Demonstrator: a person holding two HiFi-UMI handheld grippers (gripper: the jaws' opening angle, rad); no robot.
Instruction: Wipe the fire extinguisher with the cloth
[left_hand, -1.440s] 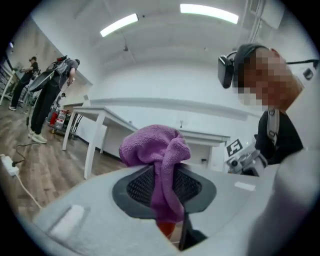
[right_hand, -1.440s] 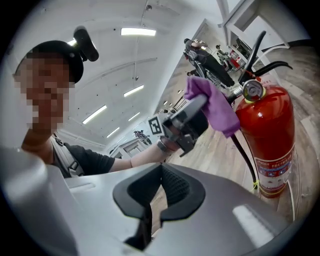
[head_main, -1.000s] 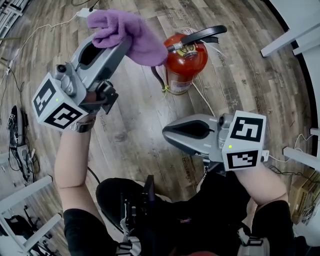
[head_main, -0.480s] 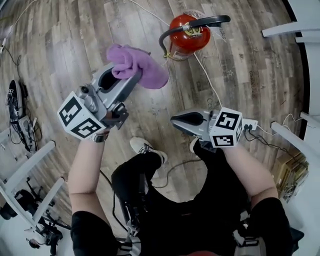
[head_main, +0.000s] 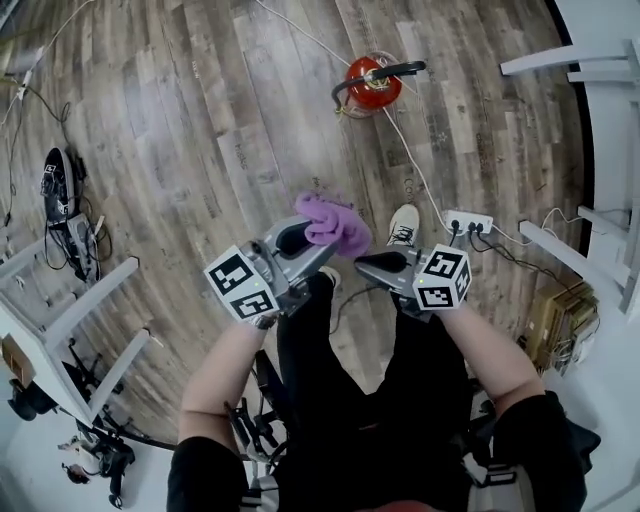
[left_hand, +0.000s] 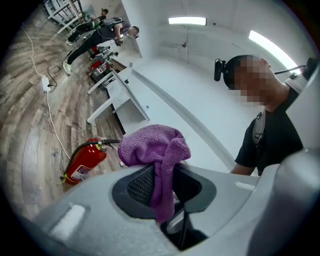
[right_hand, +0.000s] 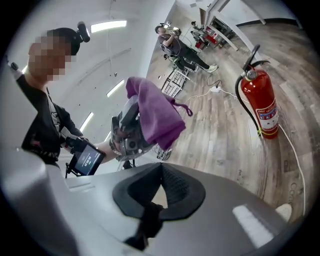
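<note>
Left gripper, close to body: jaws clenched on purple cloth. Right gripper, at its 3 o'clock: jaws pressed together, empty. Fire extinguisher stands on floor at 12 o'clock, well apart. Likely no wiping in hand; next stroke needs cloth carried out to the cylinder.
</note>
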